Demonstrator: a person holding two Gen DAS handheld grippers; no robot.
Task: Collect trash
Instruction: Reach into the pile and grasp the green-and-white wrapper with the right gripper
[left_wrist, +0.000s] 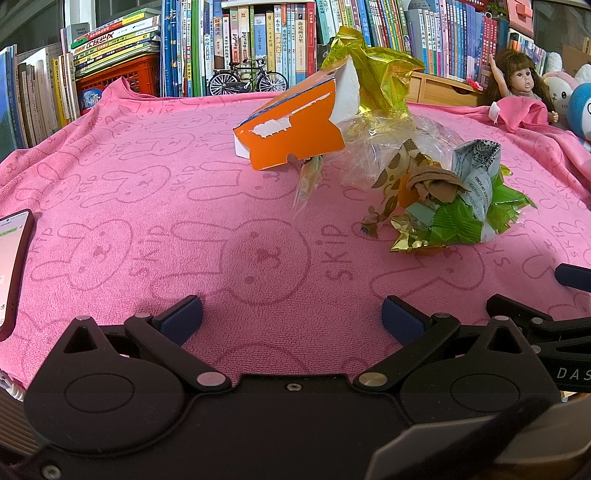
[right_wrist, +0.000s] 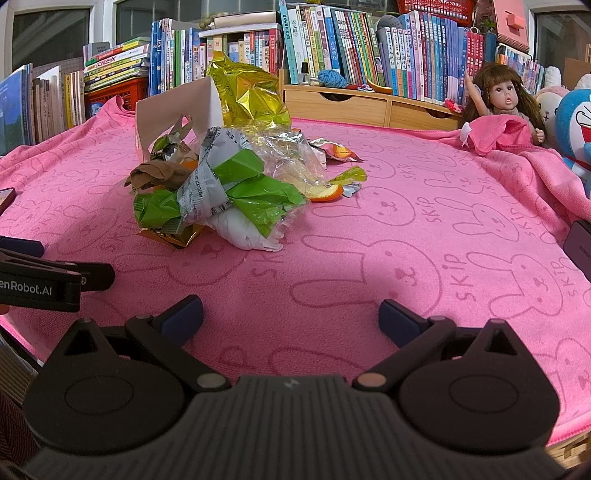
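Trash pile (right_wrist: 221, 173) heaped mid-desk on pink towel (right_wrist: 406, 258): ahead-right of left gripper (left_wrist: 291, 317), ahead-left of right gripper (right_wrist: 291, 317). Both spread wide, empty. Right looks nearer.

Bright even light, sharp, fisheye-bent edges.

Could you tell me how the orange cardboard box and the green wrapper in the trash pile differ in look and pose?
The orange cardboard box is stiff and flat-sided, with torn white patches; the green wrapper is thin, crumpled film. The box stands tilted up at the far side of the pile, while the wrapper lies low at the near side. Both sit in one heap on the pink towel, untouched by either open claw.
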